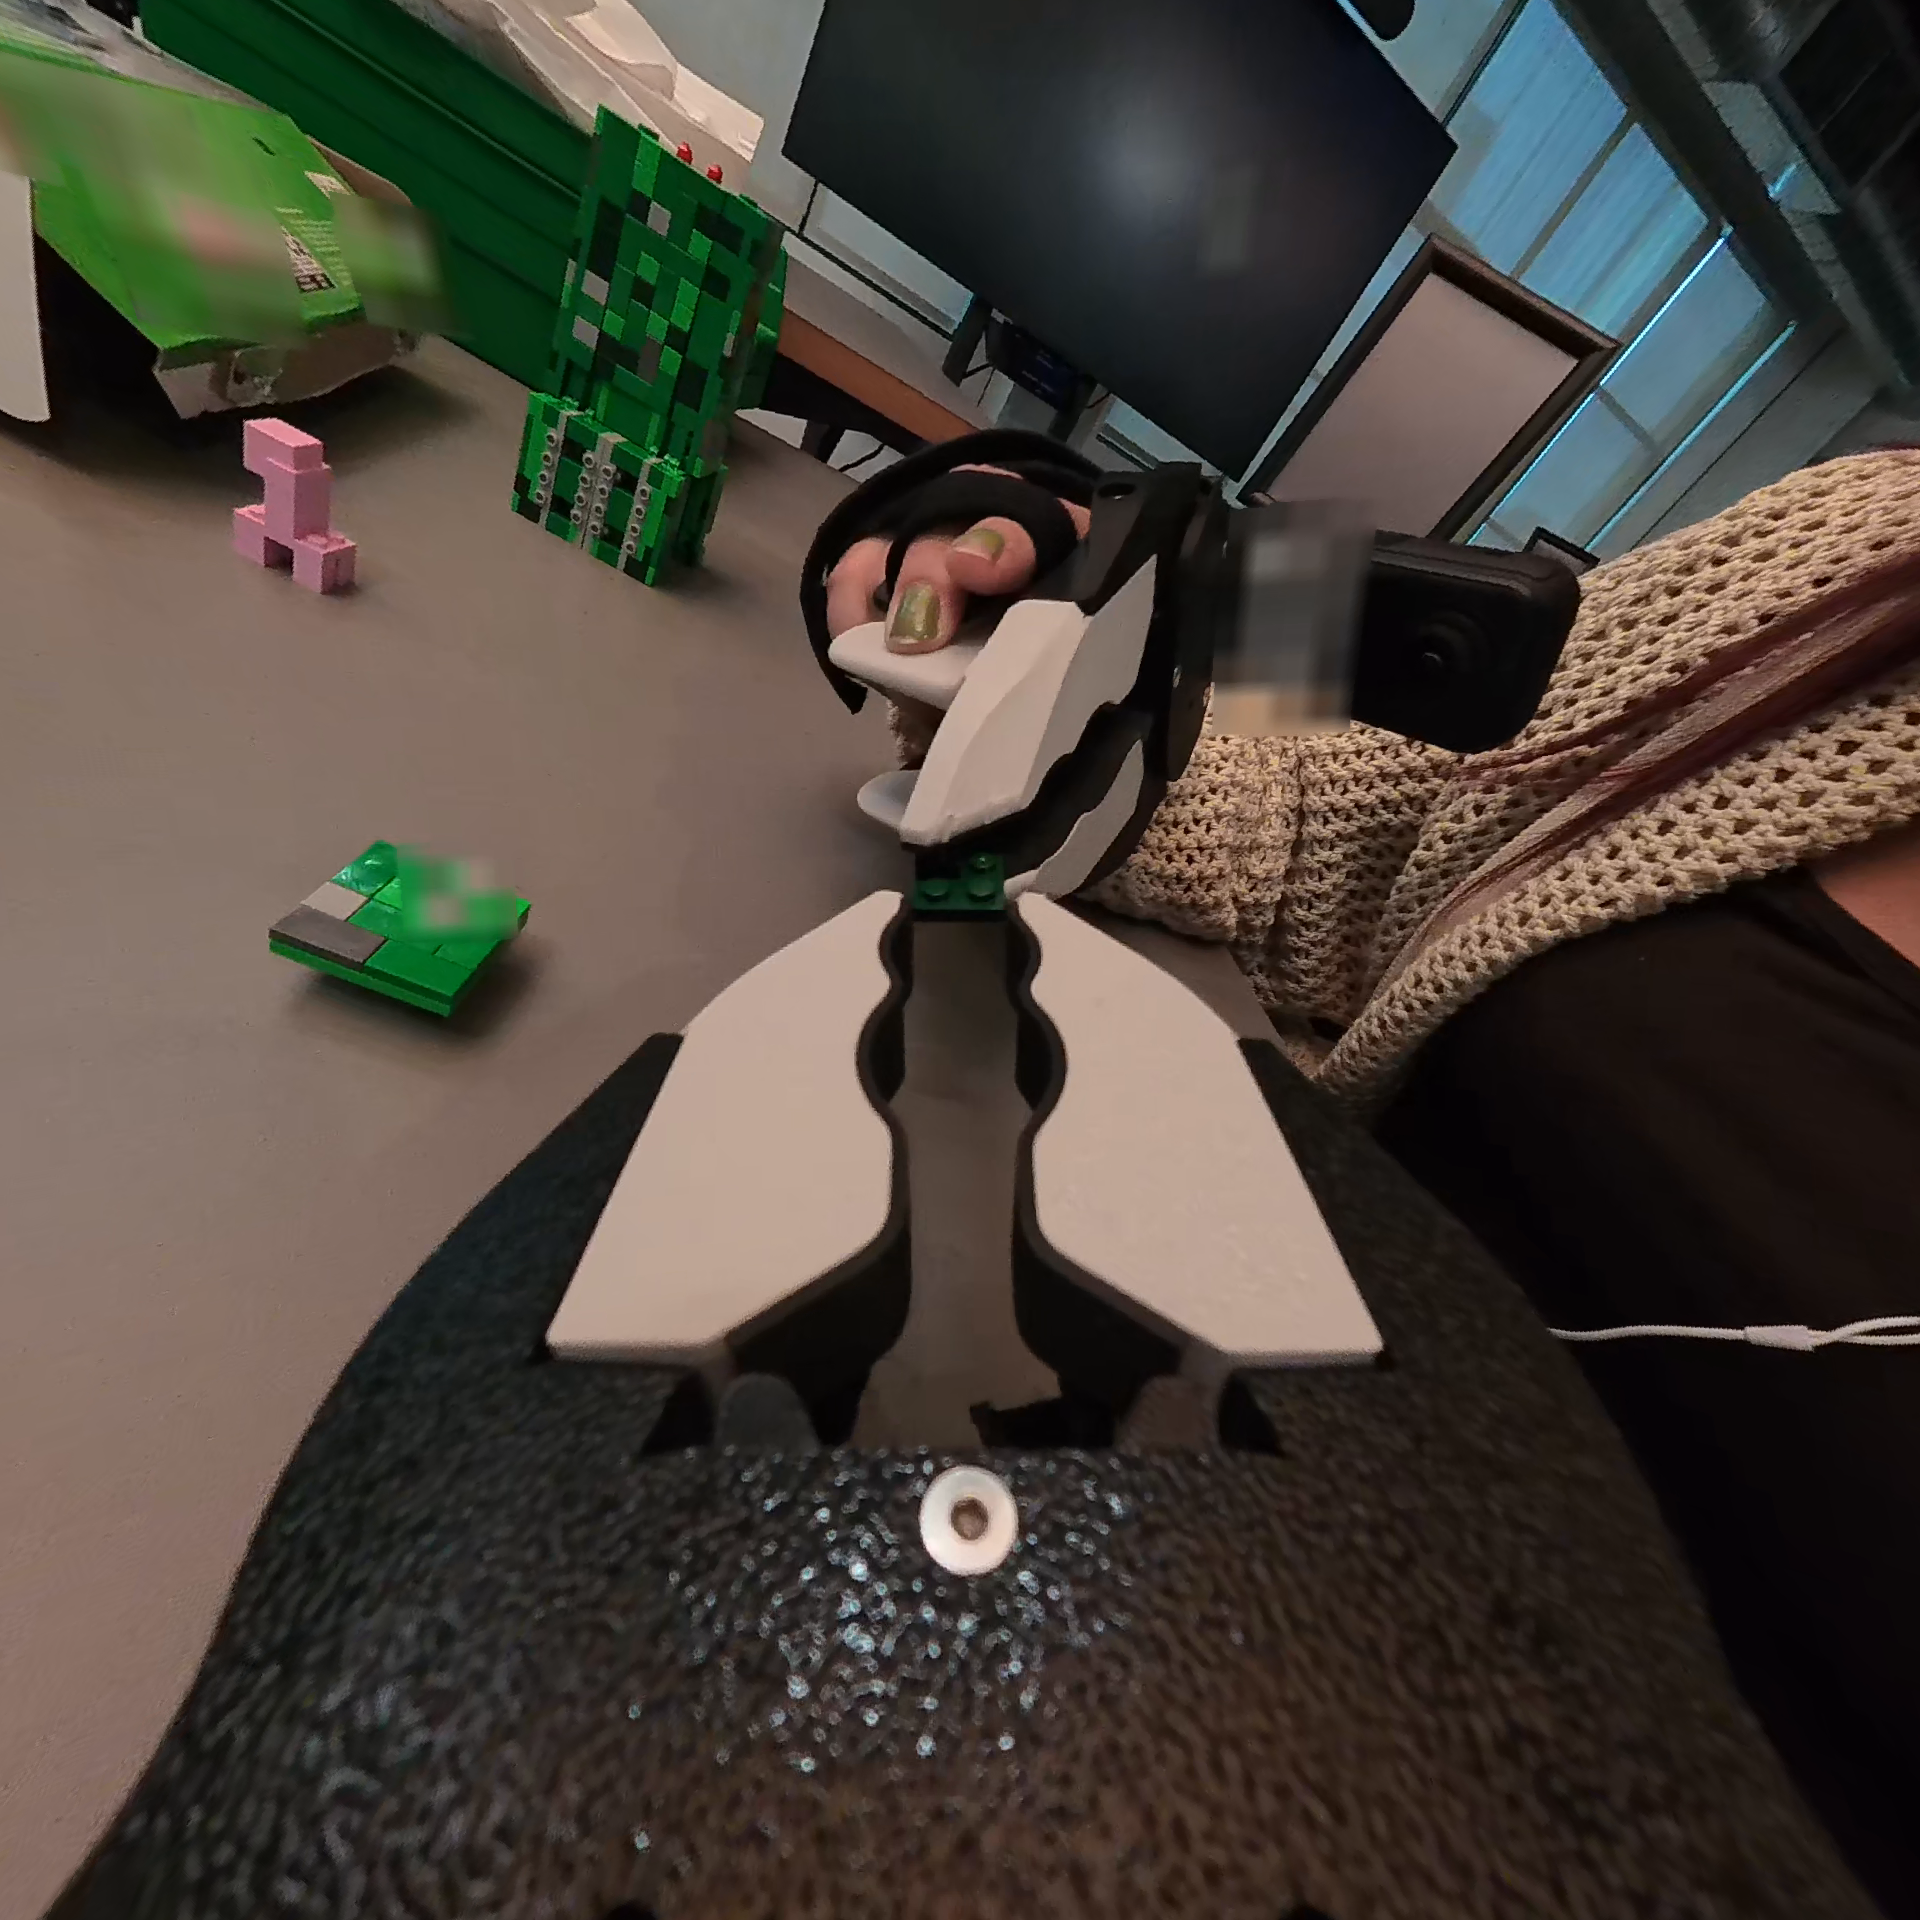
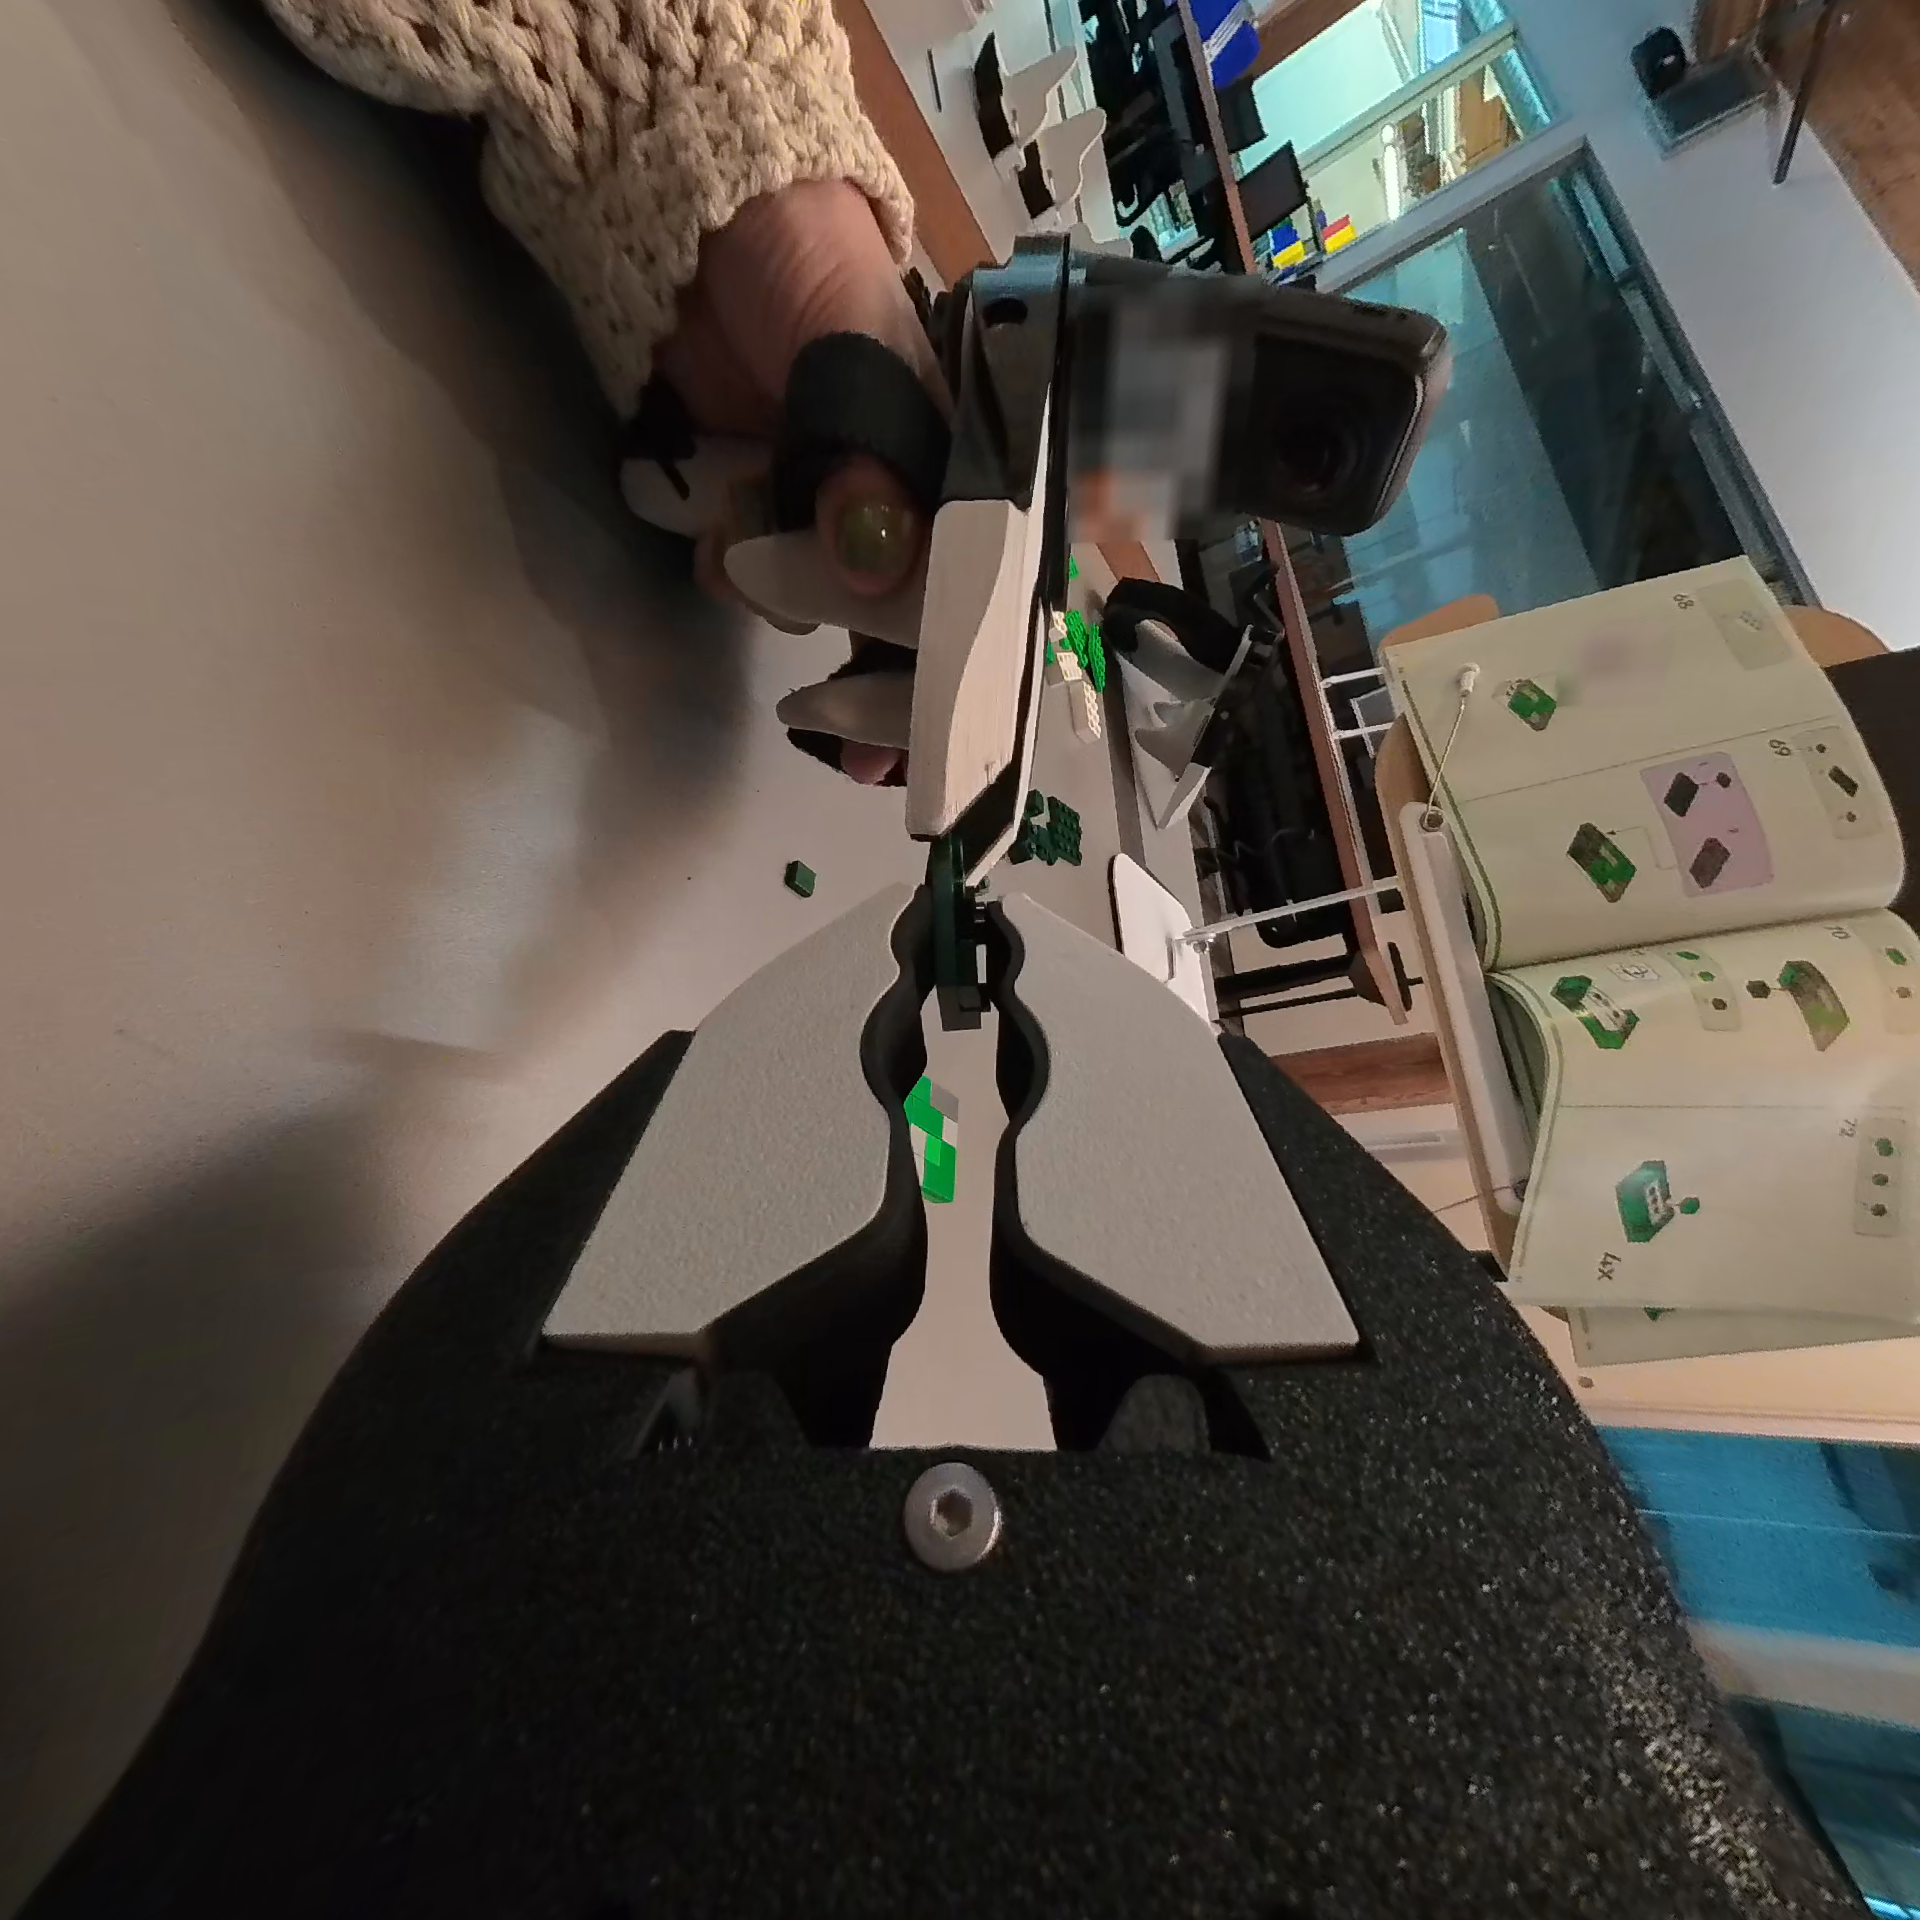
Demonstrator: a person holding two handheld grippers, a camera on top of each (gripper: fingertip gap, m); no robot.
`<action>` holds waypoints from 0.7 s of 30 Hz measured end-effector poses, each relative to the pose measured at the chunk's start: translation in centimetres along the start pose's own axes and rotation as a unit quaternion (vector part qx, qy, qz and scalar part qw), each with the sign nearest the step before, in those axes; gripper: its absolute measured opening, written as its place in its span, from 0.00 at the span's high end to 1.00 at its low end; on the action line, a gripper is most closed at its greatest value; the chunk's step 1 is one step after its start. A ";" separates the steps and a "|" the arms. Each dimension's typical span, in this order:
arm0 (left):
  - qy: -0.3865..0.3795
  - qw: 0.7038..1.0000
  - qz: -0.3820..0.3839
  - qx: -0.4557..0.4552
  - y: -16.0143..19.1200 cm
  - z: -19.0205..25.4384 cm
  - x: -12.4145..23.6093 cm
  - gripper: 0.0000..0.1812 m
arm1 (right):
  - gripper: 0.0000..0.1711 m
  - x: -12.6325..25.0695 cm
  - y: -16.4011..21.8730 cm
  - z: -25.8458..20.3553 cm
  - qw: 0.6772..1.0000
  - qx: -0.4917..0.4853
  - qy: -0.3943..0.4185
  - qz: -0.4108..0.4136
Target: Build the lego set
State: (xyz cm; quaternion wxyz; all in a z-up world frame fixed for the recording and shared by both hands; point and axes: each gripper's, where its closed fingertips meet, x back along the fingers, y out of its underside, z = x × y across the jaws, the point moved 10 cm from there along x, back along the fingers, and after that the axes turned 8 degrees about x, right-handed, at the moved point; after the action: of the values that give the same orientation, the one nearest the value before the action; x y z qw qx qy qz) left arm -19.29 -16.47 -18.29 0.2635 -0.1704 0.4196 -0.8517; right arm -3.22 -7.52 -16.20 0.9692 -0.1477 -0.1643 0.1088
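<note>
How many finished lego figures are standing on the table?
2. A tall green blocky figure stands at the far side of the grey table, and a small pink figure stands to its left. Others may be hidden behind the grippers.

Grey table (image 1: 156, 1039) bearing green figure (image 1: 649, 353)

The grey counter (image 1: 156, 1143) carried everything. Past its far edge a large dark monitor (image 1: 1122, 208) hung, unlit — windows (image 1: 1662, 260) lay beyond it to the right. At the counter's near edge showed a cream knitted sleeve (image 1: 1558, 748). Farther off from the counter stood desks and chairs (image 2: 1049, 114), blurred.
</note>
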 end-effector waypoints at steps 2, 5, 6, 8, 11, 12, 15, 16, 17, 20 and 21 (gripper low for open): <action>-0.001 1.000 -0.001 -0.001 0.0 0.0 0.0 0.91 | 0.95 0.0 0.0 0.0 1.000 0.000 0.000 0.000; -0.005 1.000 -0.001 -0.001 0.0 0.0 0.0 0.90 | 0.95 0.0 0.0 0.0 1.000 0.000 -0.002 -0.001; -0.004 1.000 -0.001 0.000 0.0 0.0 0.0 0.90 | 0.95 0.0 0.0 0.0 1.000 -0.001 -0.003 0.000; -0.002 1.000 -0.002 -0.001 0.0 0.0 0.0 0.91 | 0.95 0.0 -0.1 0.0 1.000 0.001 -0.002 -0.001; -0.003 1.000 -0.002 -0.002 0.0 0.0 0.0 0.91 | 0.95 0.0 -0.1 0.0 1.000 0.000 -0.003 -0.001; -0.002 1.000 -0.003 -0.002 0.0 0.1 0.0 0.91 | 0.95 0.0 -0.1 0.0 1.000 0.000 -0.004 0.000; 0.009 1.000 0.000 0.004 0.1 0.1 0.1 0.91 | 0.95 0.0 -0.2 0.1 1.000 -0.010 0.000 0.007; 0.010 1.000 0.001 0.004 0.1 0.1 0.1 0.92 | 0.94 -0.1 -0.3 0.1 1.000 -0.020 0.002 0.010; 0.009 1.000 0.000 0.001 0.1 0.1 0.1 0.92 | 0.91 -0.1 -0.4 0.3 0.999 -0.031 0.005 0.012; 0.004 1.000 0.008 -0.010 0.0 0.2 0.2 0.92 | 0.83 0.1 -0.1 0.7 0.998 -0.067 -0.003 0.011; 0.000 1.000 0.016 -0.014 0.0 0.2 0.4 0.92 | 0.83 0.3 0.2 0.8 0.997 -0.080 -0.012 0.014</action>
State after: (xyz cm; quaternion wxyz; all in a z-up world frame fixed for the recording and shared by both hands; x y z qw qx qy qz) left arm -19.48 -16.80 -18.11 0.2745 -0.1670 0.4347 -0.8413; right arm -3.24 -7.05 -15.40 0.9507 -0.2253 -0.1823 0.1104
